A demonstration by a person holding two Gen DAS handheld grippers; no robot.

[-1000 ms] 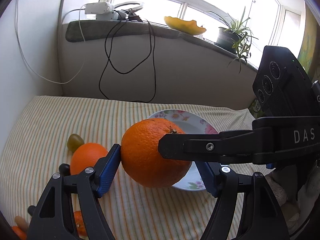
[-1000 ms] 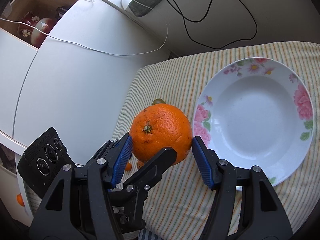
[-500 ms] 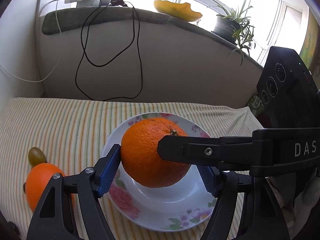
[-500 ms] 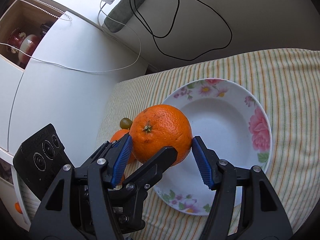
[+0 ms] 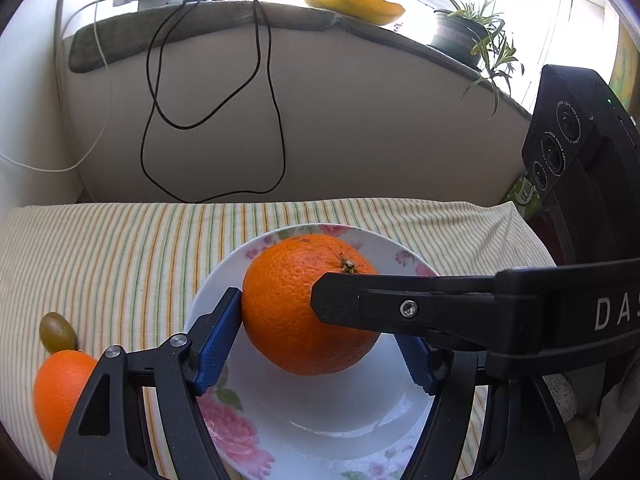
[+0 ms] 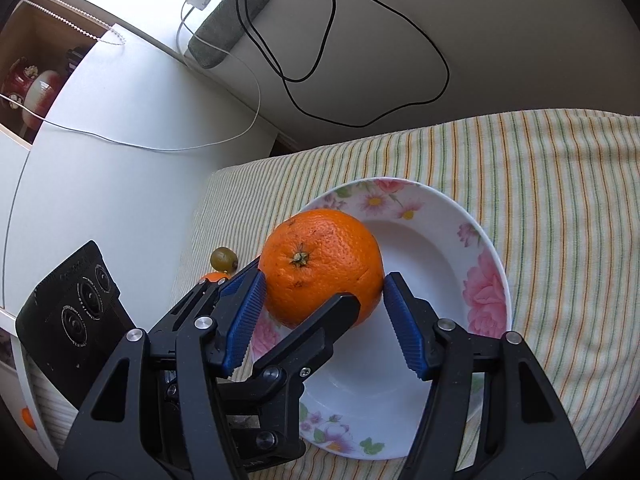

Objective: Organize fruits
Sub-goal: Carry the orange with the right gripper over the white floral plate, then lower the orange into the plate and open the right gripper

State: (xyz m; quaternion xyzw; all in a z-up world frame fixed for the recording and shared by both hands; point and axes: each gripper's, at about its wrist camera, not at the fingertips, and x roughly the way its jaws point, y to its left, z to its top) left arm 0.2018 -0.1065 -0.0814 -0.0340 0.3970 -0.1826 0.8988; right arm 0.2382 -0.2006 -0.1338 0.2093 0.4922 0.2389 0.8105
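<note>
Over the flowered plate [image 5: 404,420] is where your big orange [image 5: 304,304] hangs now; a second ago it was over the striped cloth [image 5: 120,248] beside the plate. Both your left gripper [image 5: 316,340] and right gripper [image 6: 324,308] squeeze it from crossing sides. It may sit just above the plate, but I cannot tell. A smaller orange [image 5: 60,392] and a green grape [image 5: 58,332] lie off to the left.

Both tongs [image 6: 324,300] grip one orange [image 6: 320,266] above the flowered plate [image 6: 486,264].
</note>
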